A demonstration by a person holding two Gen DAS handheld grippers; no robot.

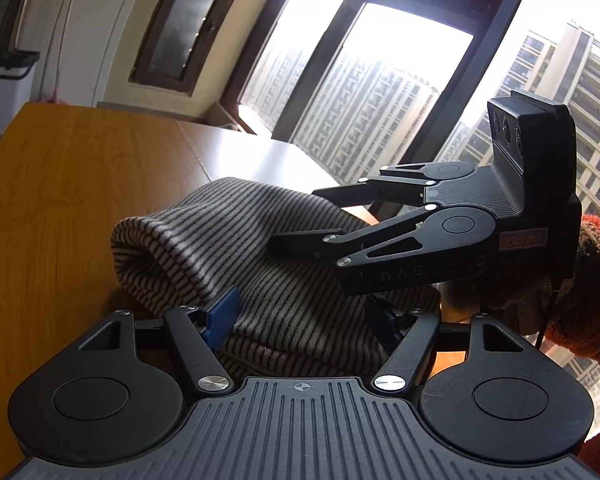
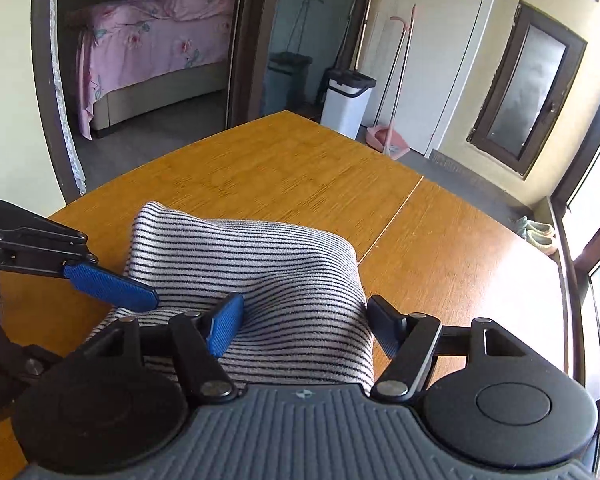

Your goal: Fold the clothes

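A striped garment (image 2: 260,280), grey-white with thin dark lines, lies bunched in a soft heap on the wooden tabletop (image 2: 300,168), near the edge closest to the person. Its far end rolls over into a rounded fold, and the bare wood stretches well beyond it to the far corners.

The left gripper (image 1: 304,312) has its two fingers spread on either side of the heap's near part, the cloth filling the gap between them. Its blue pad (image 1: 224,312) lies against the fabric on one side; the other finger is mostly hidden behind the right gripper, so whether the cloth is actually pinched I cannot tell.

The right gripper (image 2: 304,320) also straddles the garment with its fingers spread. Its one blue pad (image 2: 226,324) rests on the cloth, while the other stands just off the garment's edge, over the wood. In the left wrist view it reaches in from the window side, held by a hand in an orange-red knitted sleeve (image 1: 596,296).
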